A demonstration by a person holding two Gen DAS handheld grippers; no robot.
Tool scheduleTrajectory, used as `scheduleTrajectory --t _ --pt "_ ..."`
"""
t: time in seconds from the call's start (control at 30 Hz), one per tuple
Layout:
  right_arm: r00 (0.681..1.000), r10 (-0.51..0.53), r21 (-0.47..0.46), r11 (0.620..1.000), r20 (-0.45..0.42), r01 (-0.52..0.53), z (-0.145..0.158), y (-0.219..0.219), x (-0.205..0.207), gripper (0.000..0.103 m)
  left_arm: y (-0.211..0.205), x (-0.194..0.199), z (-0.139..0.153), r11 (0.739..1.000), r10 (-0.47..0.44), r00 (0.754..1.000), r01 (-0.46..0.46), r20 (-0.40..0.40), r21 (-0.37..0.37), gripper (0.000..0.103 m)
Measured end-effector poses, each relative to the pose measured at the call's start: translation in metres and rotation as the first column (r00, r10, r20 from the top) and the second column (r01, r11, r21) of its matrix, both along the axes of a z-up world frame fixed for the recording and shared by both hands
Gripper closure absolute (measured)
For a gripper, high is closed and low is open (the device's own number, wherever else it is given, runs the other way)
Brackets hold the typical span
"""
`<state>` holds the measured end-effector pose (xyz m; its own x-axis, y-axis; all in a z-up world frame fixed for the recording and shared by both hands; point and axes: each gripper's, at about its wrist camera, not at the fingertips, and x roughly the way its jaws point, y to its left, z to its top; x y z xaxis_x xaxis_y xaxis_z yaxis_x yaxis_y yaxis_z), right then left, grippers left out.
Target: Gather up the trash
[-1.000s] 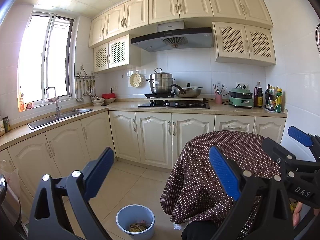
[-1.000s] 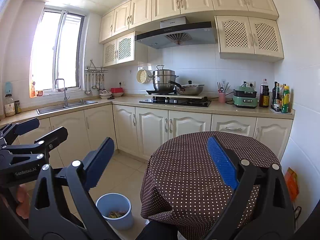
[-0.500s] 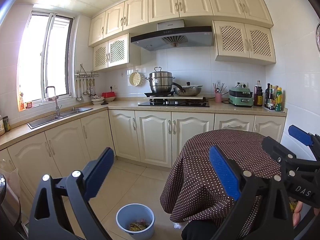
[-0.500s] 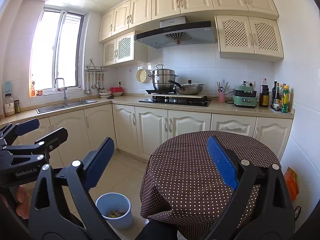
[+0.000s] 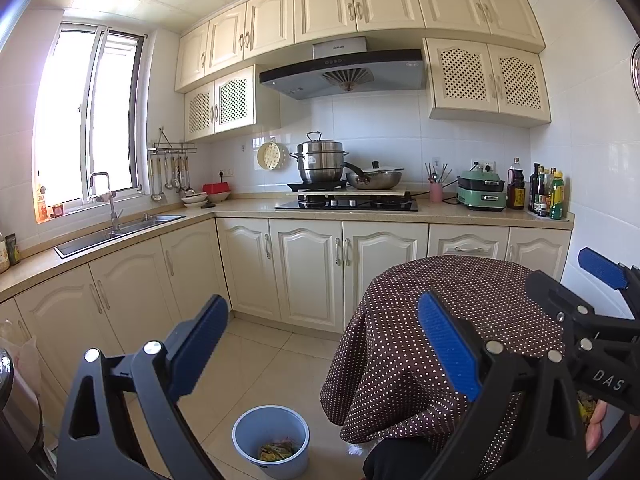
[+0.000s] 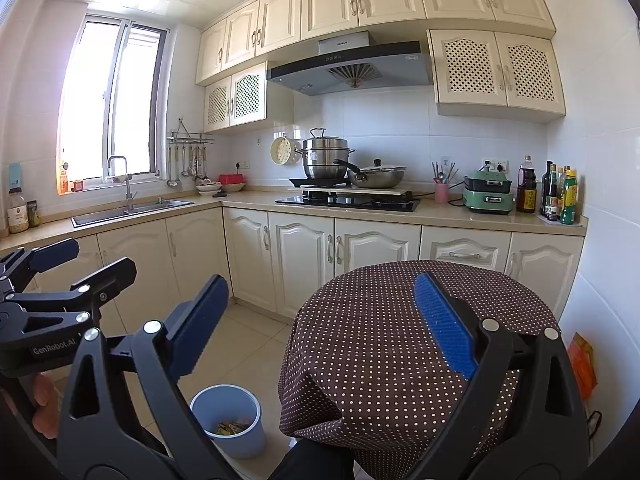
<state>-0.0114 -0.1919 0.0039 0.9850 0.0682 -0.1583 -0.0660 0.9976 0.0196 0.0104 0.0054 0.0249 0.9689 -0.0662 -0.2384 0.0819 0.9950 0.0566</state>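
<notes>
— Grippers, both of them: the left gripper and right gripper are spread wide, nothing between the pads.
— And the rubbish?
— Wrappers lie inside the blue bin on the floor beside the dotted table.

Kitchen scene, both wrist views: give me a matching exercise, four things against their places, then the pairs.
Things:
1. blue plastic waste bin
2. stacked stainless steel steamer pot
3. pink utensil cup
4. brown white-dotted tablecloth

Places:
A. on the counter, between the hob and the green appliance
B. draped over the round table
C. on the floor, left of the table
D. on the hob, under the range hood

Pairs: 1-C, 2-D, 3-A, 4-B. Both the left claw and the right claw are open and hold nothing.
</notes>
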Motion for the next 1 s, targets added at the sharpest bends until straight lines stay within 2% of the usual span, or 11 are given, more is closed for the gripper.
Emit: scheduleTrajectory --t 1.0 --pt "1.000 0.013 -0.005 1.000 -0.021 -0.013 -0.002 -0.001 0.010 0.010 0.009 0.002 0.003 1.000 0.007 1.000 -0.007 -0.018 0.004 0.009"
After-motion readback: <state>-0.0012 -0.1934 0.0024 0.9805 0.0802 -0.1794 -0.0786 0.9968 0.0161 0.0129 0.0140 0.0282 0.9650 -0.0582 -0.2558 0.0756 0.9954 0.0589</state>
